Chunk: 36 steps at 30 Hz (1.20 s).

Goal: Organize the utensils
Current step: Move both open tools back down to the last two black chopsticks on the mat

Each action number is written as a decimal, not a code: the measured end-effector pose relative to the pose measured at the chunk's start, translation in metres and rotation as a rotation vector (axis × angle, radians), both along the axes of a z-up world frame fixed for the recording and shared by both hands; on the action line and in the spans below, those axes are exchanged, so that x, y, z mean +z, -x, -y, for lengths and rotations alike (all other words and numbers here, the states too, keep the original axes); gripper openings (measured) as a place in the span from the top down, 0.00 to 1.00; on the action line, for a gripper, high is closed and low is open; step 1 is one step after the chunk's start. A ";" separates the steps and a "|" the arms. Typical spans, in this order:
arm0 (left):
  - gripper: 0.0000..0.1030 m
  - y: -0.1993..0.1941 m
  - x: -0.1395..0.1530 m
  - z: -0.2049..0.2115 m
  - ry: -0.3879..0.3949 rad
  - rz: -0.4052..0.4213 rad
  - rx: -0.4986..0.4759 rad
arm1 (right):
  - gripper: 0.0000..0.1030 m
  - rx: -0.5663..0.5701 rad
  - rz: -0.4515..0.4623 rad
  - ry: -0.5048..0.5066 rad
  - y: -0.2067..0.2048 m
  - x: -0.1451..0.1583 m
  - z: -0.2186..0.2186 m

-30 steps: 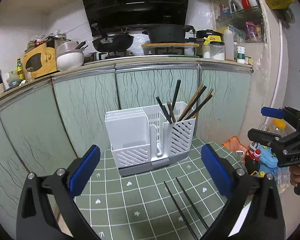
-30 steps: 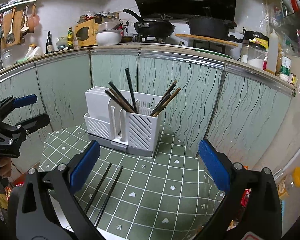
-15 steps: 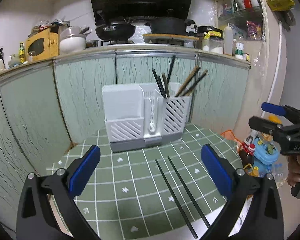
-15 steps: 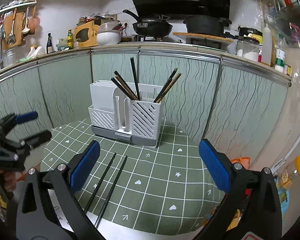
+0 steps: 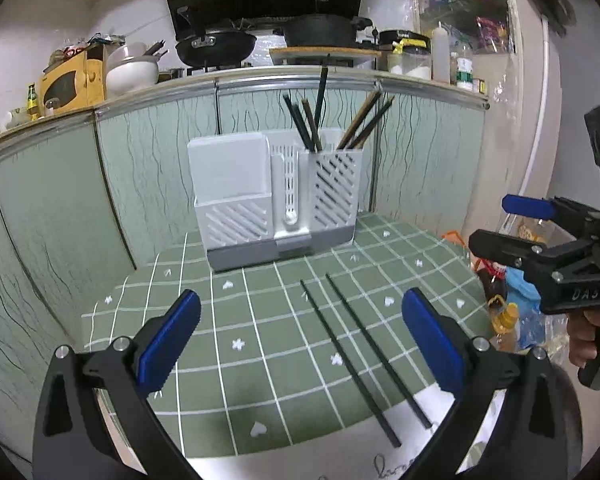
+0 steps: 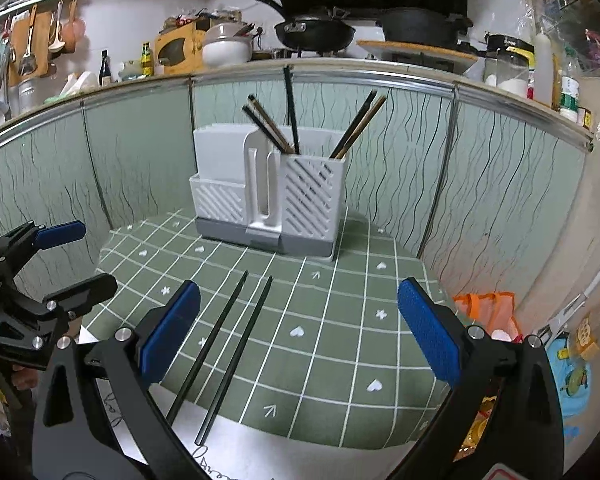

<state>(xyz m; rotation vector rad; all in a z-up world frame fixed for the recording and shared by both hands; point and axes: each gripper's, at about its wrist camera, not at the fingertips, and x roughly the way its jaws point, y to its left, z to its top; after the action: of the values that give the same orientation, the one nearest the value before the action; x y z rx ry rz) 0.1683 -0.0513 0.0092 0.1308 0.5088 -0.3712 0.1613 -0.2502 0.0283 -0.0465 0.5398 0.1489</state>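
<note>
A white slotted utensil holder (image 5: 276, 196) (image 6: 268, 196) stands at the back of a green checked mat (image 5: 260, 320) (image 6: 320, 320), with several chopsticks (image 5: 320, 120) (image 6: 288, 120) upright in its right compartment. Two dark chopsticks (image 5: 360, 352) (image 6: 228, 344) lie side by side on the mat in front of it. My left gripper (image 5: 300, 340) hovers open near the mat's front edge, left of the pair. My right gripper (image 6: 300, 328) is open too, with the pair passing near its left finger. Each gripper shows in the other's view (image 5: 516, 224) (image 6: 72, 256).
Green patterned cabinet fronts (image 5: 60, 200) wall in the mat behind and on both sides. A counter above carries a wok (image 5: 216, 46), a pot and jars. Bags and bottles (image 5: 512, 312) crowd the floor to the right. White paper (image 6: 260, 448) lies under the mat's front edge.
Both cameras have pulled back and lowered a little, so the holder looks farther off and more of the mat and the two loose chopsticks shows. Both grippers stay open.
</note>
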 end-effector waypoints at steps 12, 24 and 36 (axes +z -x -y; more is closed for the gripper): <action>0.05 0.015 -0.045 -0.014 -0.003 -0.007 0.060 | 0.08 0.028 -0.042 0.015 0.014 -0.048 -0.013; 0.05 0.025 -0.076 -0.026 -0.004 -0.042 0.116 | 0.22 0.032 -0.121 -0.006 0.022 -0.101 -0.019; 0.05 0.027 -0.100 -0.041 0.004 -0.091 0.152 | 0.53 0.069 -0.185 -0.029 0.021 -0.135 -0.043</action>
<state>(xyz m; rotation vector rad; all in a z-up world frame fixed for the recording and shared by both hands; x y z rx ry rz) 0.1412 -0.0106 -0.0903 0.0708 0.6042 -0.2298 0.1403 -0.2075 -0.1069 -0.0231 0.7206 0.2300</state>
